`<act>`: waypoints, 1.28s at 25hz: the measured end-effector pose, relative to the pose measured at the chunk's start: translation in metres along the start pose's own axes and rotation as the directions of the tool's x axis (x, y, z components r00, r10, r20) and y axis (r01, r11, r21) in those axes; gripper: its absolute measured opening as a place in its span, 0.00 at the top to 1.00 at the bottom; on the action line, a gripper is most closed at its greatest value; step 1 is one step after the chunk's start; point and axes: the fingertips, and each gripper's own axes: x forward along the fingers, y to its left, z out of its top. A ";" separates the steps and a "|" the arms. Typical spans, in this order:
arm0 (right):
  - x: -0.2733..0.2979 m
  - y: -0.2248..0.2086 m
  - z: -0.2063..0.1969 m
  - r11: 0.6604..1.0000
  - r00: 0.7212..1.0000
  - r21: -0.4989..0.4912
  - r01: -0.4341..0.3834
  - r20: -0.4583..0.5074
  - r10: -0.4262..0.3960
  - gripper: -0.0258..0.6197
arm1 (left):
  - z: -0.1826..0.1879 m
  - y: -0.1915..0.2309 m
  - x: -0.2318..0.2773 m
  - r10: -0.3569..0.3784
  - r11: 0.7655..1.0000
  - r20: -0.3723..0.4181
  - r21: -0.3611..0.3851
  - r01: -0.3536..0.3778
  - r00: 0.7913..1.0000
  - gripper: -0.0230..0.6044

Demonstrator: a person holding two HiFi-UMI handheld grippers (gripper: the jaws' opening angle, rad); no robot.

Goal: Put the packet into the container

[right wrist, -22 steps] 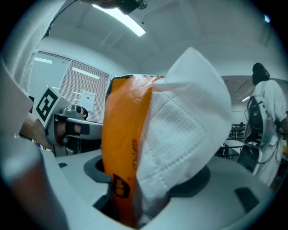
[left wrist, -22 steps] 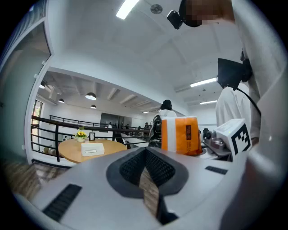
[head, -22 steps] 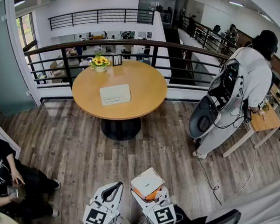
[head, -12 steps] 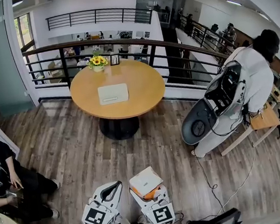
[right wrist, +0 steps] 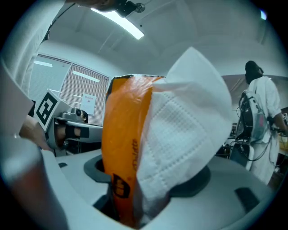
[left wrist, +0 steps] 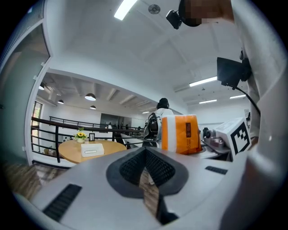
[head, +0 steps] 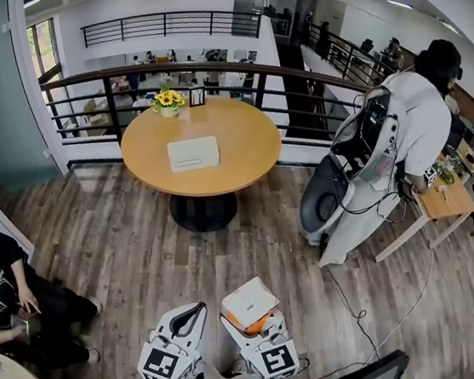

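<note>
Right gripper (head: 255, 321): jaws clamped on the packet (head: 249, 303), pinching it near its lower end. The rest stands up and forward out of the grip. Held low, close to my body, pointing roughly level.

Left gripper (head: 193, 320): jaws together, pads meeting at the tip, nothing between them. It hangs just beside the right one, idle.

Packet: orange film on one side and a white quilted sheet on the other, with dark print on the orange edge that is too small to read. The right gripper view shows it bowing a little where the pads squeeze.

Handling, my judgement:
- Light, since nothing sags under it.
- Soft and squashy rather than stiff, so it gives under the pads.
- The film is probably slick, so it could creep out if the squeeze eases.
- Not fragile, though it could crumple.
- The white sheet may be a looser layer. I would want the pads across both flat faces of the body, not on the white part alone. The present hold looks to catch both.

Container: I take it to be the white rectangular box (head: 193, 154) lying flat on the round table (head: 252, 170), near the middle. It is well apart from the packet, across open wood floor. I cannot tell from here whether its top is open or slotted.

Yellow flowers (head: 168, 100) sit at the table's far edge, clear of the box.
</note>
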 end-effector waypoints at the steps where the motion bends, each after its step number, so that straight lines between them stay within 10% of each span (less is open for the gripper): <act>1: -0.001 0.000 0.000 1.000 1.000 0.001 -0.001 -0.001 0.001 0.43 | 0.001 0.000 0.000 0.004 1.000 -0.002 0.001 -0.004 1.000 0.96; 32: 0.020 -0.070 -0.015 0.999 0.998 0.003 -0.053 -0.031 0.053 0.43 | -0.018 0.011 0.066 0.100 0.995 -0.035 -0.023 -0.101 0.994 0.95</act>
